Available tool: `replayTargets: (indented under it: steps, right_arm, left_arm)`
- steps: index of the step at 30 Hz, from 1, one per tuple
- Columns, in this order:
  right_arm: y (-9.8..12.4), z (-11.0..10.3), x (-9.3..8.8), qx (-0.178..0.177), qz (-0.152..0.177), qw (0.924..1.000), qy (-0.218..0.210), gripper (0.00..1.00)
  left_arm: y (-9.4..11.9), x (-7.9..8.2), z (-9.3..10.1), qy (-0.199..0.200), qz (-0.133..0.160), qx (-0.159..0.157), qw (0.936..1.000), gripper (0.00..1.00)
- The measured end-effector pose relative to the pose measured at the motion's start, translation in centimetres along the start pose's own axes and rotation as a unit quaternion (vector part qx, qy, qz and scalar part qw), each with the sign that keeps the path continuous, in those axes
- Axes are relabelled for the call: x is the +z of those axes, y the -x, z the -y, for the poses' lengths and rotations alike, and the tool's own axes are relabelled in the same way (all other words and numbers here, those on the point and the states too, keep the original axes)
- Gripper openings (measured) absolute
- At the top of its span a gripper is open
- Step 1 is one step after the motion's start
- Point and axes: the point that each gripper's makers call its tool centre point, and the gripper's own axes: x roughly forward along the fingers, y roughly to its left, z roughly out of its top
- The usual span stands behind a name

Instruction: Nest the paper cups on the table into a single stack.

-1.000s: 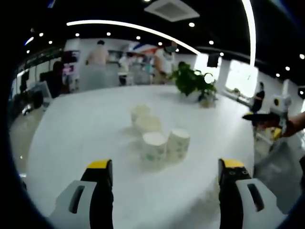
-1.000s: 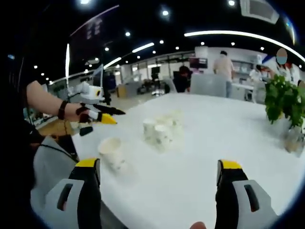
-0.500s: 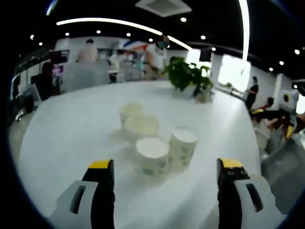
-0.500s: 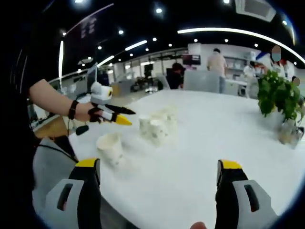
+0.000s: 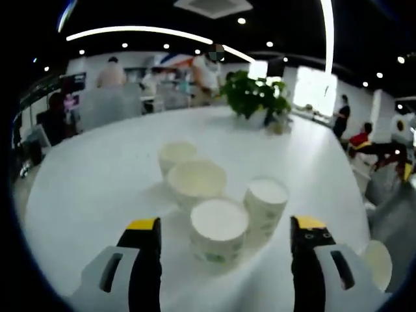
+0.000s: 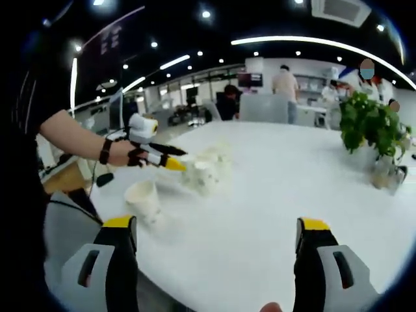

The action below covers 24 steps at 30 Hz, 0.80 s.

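Closer now than a second ago, the left gripper (image 5: 224,260) has pushed in until the nearest white paper cup with green print (image 5: 218,231) stands upright between its yellow-tipped jaws, which are spread wide and touch nothing. Three more paper cups (image 5: 195,183) cluster just beyond it on the round white table (image 5: 84,182). A lone cup (image 6: 144,200) stands ahead and to the left of the right gripper (image 6: 214,250), whose jaws are also apart and empty. To my eye, the left should centre on the near cup and close gently on its wall, since thin paper crushes easily.
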Motion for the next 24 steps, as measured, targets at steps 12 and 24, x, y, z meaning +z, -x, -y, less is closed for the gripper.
replayTargets:
  steps: [12, 24]
  right_arm:
    - [-0.14, 0.02, 0.08, -0.004, -0.007, 1.0, 0.0, 1.0]
    - [-0.6, -0.38, 0.68, 0.003, -0.005, 1.0, 0.0, 1.0]
  left_arm:
    - [-0.62, -0.24, -0.48, -0.026, -0.015, -0.006, 0.9995, 0.62]
    - [-0.72, -0.1, -0.21, -0.031, -0.019, -0.033, 0.9988, 0.4]
